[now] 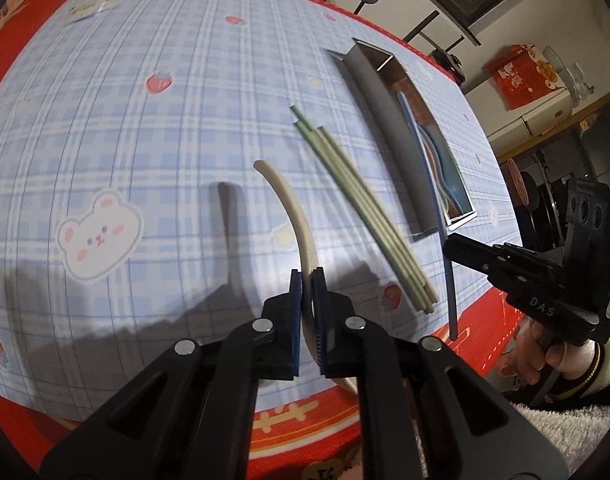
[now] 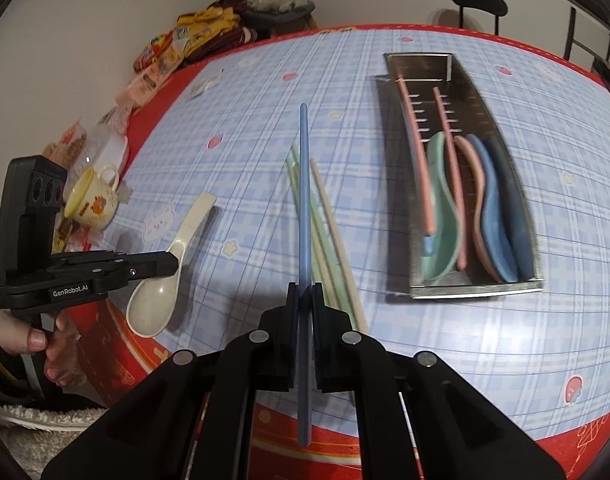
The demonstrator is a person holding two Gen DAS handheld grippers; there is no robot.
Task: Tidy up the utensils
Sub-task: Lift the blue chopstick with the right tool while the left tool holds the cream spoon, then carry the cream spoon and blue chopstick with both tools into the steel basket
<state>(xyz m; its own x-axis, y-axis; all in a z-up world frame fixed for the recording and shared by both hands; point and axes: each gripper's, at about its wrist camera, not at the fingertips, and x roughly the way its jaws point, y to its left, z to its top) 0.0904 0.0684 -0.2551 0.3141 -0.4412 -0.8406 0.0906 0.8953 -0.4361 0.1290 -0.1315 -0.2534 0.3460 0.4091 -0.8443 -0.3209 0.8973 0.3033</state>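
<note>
We see the worktop [image 2: 225, 92], covered by a blue checked cloth, carrying every item. The metal tray [image 2: 493, 288] is our landmark; it lies on the cloth and holds pink chopsticks [image 2: 419, 160], a mint spoon [image 2: 441, 208], a pink spoon [image 2: 479, 200] and a blue spoon [image 2: 495, 208], side by side.

Left of the tray, apart from it, a bundle of green chopsticks [image 1: 361, 200] lies flat on the cloth.

Our right claw [image 2: 303, 292] is closed on a blue chopstick [image 2: 303, 184], held above that bundle, left of the tray.

Further left of the tray, our left claw [image 1: 307, 280] is clamped on the handle of a cream spoon [image 2: 157, 300], raised off the cloth with its bowl toward the worktop's near edge.

A yellow cup [image 2: 95, 196] stands far left of the tray.
</note>
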